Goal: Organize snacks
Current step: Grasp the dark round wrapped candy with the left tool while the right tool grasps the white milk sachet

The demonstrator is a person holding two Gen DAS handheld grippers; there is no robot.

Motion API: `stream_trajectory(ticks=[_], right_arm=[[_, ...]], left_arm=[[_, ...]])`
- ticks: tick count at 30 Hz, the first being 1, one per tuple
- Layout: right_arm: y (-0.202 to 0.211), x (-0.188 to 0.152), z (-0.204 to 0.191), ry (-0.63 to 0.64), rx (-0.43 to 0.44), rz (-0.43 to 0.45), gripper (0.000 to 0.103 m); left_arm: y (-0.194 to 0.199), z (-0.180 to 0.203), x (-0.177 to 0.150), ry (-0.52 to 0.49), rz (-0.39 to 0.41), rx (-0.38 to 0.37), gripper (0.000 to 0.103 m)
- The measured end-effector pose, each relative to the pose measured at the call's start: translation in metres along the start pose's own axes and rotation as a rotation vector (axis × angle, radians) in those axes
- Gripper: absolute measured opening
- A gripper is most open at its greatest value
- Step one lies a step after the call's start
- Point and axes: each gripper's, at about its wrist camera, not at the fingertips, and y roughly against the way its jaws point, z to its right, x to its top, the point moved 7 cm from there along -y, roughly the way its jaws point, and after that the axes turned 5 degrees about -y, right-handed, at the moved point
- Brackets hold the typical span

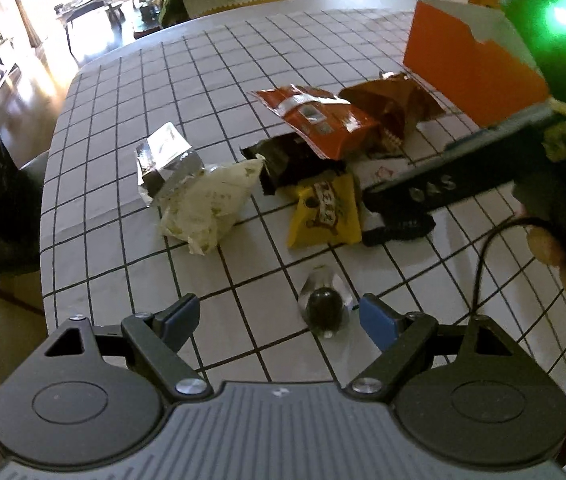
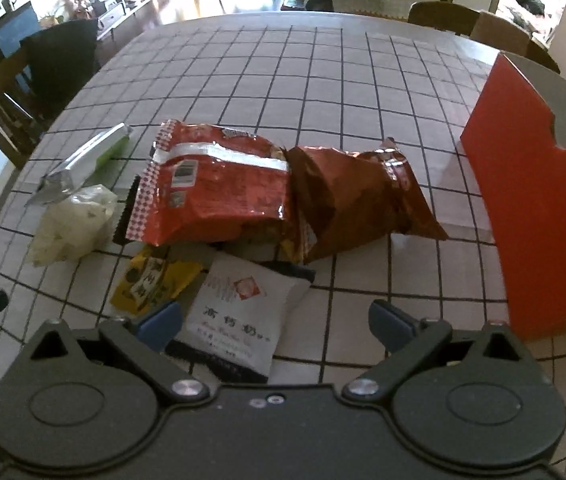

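Checked tablecloth [image 2: 283, 80]; wooden chairs [image 2: 443, 18] behind table.

The left hand-held gripper [image 1: 279, 318] hangs wide open over the checked surface [image 1: 123, 264], a clear-wrapped dark candy [image 1: 325, 307] between its fingers; snack packets [image 1: 323, 128] lie piled at twelve o'clock.

A home's dining area: a round table under a white black-gridded tablecloth [image 2: 283, 80], brown wooden dining chairs [image 2: 439, 16] at the frame's top, and a sunlit living room with a long low cabinet [image 2: 131, 0] upper left.
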Motion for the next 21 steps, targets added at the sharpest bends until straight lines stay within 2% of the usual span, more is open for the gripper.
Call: stream_trajectory(ticks=[10,17,21], right_arm=[[-0.013,0.003,-0.002,-0.048,-0.054,-0.009,0.097],[-0.017,0.000,-0.009,-0.026,-0.102,-0.020,0.094],[-0.015,-0.002,-0.008,-0.029,-0.101,-0.011,0.086]], left_arm=[[-0.008,0.005,0.001,-0.033,-0.016,0.010,0.087],[-0.012,0.008,0.002,-0.061,-0.020,0.008,0.087],[-0.016,0.011,0.001,-0.081,-0.023,0.001,0.087]])
